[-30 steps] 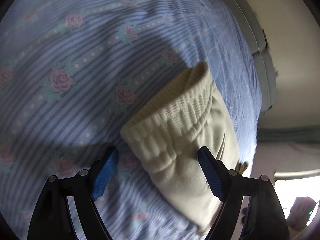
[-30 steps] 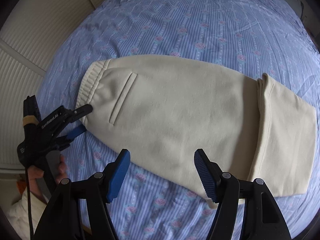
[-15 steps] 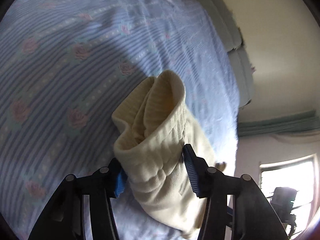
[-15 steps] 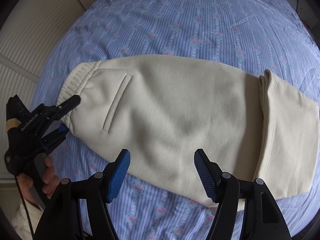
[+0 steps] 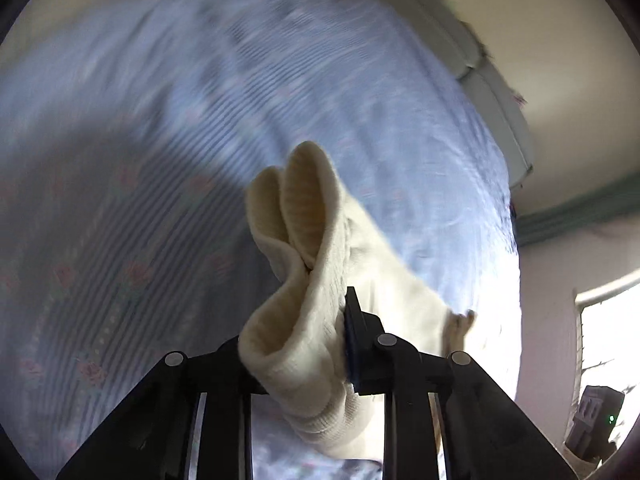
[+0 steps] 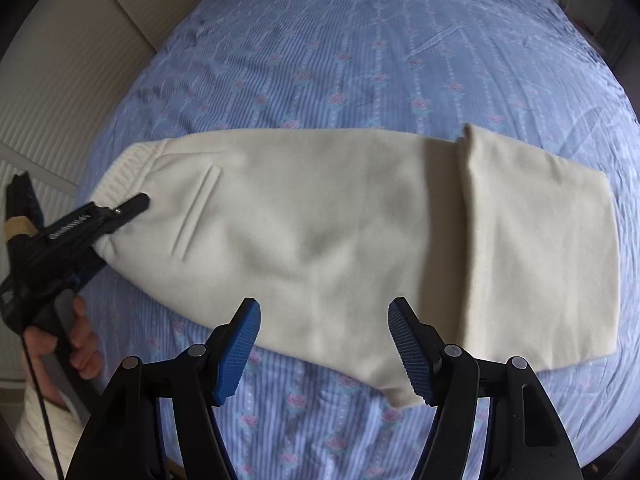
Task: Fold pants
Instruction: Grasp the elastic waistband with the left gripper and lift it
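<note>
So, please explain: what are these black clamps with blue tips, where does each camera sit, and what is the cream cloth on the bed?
There is no robot here. A person holds a two-finger gripper in each hand, and each gripper carries a camera that looks along its fingers. In the left wrist view, the left gripper is closing on the ribbed waistband of cream pants, which is bunched between its fingers. The right wrist view looks down on the pants lying on a blue flowered bedsheet, their leg end already folded over. There the right gripper is open and holds nothing, and the person's hand with the left gripper shows at the left.
</note>
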`<state>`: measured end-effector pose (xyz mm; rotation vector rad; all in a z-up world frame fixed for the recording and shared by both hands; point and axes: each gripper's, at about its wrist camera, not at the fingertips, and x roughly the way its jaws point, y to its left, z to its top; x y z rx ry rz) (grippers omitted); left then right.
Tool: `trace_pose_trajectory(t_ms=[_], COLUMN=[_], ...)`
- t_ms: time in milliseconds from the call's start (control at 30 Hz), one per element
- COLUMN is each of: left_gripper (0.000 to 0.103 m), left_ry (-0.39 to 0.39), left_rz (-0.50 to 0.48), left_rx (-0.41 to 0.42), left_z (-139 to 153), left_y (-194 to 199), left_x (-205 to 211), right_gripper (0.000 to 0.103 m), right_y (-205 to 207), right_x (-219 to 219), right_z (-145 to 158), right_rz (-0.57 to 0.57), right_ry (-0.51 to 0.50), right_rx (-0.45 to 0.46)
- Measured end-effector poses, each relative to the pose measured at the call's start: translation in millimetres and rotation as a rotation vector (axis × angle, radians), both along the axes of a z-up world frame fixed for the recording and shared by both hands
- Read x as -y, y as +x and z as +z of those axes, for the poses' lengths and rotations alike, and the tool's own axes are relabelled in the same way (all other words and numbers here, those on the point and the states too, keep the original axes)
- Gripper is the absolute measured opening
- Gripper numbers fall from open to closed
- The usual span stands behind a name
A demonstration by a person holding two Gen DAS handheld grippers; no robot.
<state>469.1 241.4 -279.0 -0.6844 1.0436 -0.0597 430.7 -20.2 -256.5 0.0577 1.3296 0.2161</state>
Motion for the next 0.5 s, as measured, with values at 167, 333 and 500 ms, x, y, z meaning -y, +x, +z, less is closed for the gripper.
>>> trace_pose_trajectory(t_ms=[167,333,500], left_gripper=[0.023,0.023,0.023], left_ry=[0.153,0.238,0.290], left_rz=[-0.094,-0.213,-0.279], left_rx=[0.113,0.167,0.192], left_z=[79.0,127.8,152.0], left_y=[-6.4,-5.8,-1.4], left_x=[59.4,139.0,224.8], right_gripper=[0.068,0.068,0.068], right_y=[-17.4,-36.3,-56.1], right_x=[58.0,127.5,199.5], right_z=[35.6,70.6,90.5], right_rz=[-0.065,-0.142,-0.217], right_ry=[0.031,0.048,0.116], right_rx=[0.066,0.148,0.197])
